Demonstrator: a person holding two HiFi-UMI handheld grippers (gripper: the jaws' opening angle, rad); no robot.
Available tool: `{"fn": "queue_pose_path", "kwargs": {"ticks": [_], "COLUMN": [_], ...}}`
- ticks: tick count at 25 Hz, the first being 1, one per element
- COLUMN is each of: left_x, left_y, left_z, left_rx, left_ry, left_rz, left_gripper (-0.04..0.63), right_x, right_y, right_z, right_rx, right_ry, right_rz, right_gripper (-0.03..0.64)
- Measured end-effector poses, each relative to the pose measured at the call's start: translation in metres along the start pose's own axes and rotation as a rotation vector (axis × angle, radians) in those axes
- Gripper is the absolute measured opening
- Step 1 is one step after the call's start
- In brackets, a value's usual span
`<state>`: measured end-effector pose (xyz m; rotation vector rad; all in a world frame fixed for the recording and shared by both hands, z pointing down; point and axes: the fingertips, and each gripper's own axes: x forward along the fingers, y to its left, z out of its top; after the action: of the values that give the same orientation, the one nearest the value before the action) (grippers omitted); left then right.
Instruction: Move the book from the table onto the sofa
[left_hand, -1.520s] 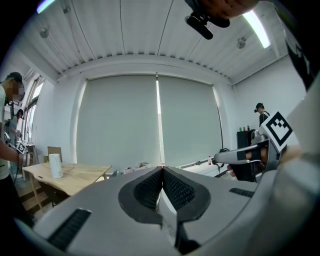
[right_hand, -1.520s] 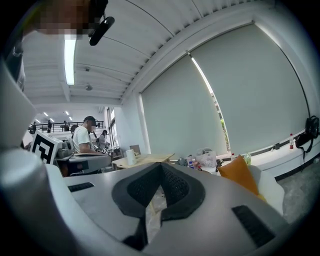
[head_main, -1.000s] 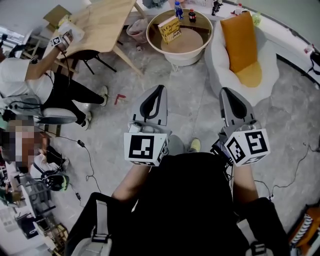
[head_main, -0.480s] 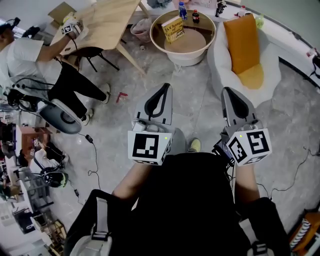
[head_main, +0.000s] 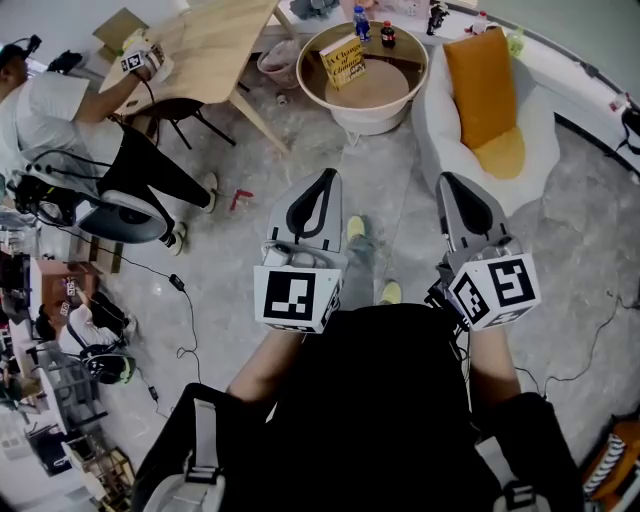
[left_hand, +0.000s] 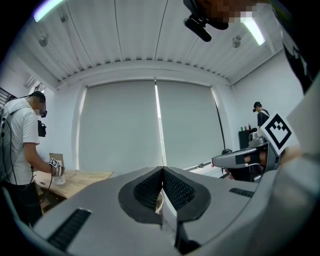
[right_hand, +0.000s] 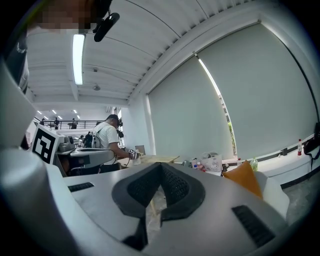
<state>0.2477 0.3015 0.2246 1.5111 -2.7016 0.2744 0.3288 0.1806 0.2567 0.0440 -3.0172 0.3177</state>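
Note:
The yellow book (head_main: 342, 60) leans upright on the round tan table (head_main: 378, 88) at the top of the head view. To the table's right is the white sofa (head_main: 438, 125) with an orange cushion (head_main: 482, 85), also seen in the right gripper view as the cushion (right_hand: 243, 180). My left gripper (head_main: 328, 176) and right gripper (head_main: 452, 180) are held side by side in front of my body, far short of the table. Both point toward it and hold nothing. The left gripper (left_hand: 162, 170) and the right gripper (right_hand: 161, 165) each have their jaws closed together.
A blue bottle (head_main: 358, 20) and a dark bottle (head_main: 387, 33) stand on the round table behind the book. A wooden table (head_main: 215, 40) stands at the upper left, with a person (head_main: 60, 110) working at it. Cables (head_main: 175, 300) trail over the grey floor. My shoe (head_main: 355, 228) shows between the grippers.
My shoe has stepped forward between the two grippers. The grippers stay shut and keep their place in front of me. The book has not moved.

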Motion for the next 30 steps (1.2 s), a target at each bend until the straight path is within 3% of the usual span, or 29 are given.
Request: {"fn": "queue_pose_path", "kwargs": {"ticks": [10, 30], "left_x": [0.026, 0.152], "left_y": [0.034, 0.13], "left_z": [-0.007, -0.024], "left_rx": [-0.019, -0.109], "left_ry": [0.0, 0.008], "left_rz": [0.012, -0.02], "left_gripper": [0.011, 0.011], "right_x": [0.037, 0.177], "right_y": [-0.015, -0.058], "right_z": [0.012, 0.021], "right_rx": [-0.043, -0.11], "right_ry": [0.016, 0.097], "right_rz": [-0.025, -0.049], "right_gripper": [0.009, 0.009]}}
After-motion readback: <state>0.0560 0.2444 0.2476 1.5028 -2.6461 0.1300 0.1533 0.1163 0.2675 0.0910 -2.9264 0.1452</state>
